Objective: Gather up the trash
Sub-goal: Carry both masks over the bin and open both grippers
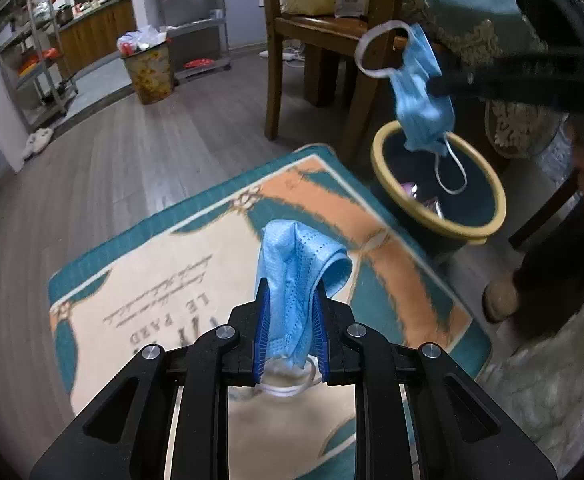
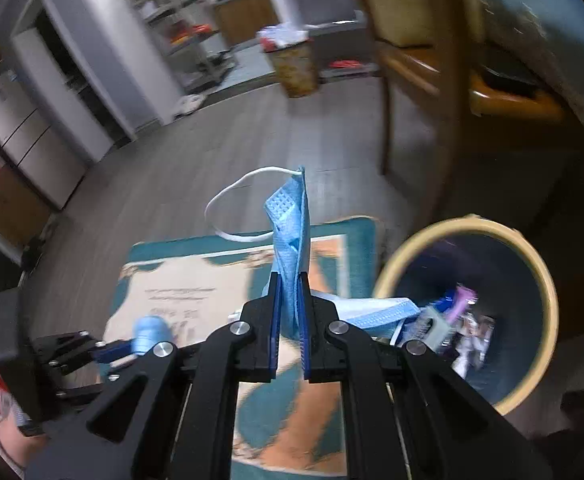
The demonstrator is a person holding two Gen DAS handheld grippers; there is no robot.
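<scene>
Hand-held gripper (image 1: 290,320) clamping blue mask (image 1: 296,280) over patterned rug (image 1: 164,280).

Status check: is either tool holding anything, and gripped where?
Both. The left tool pinches a crumpled blue surgical face mask by its bunched fabric body; the right tool pinches another blue face mask by its folded body, ear loop free.

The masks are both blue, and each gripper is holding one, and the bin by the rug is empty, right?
Not quite: the bin already has trash inside, as the right wrist view shows. The left gripper and right gripper do each hold a blue mask.
</scene>
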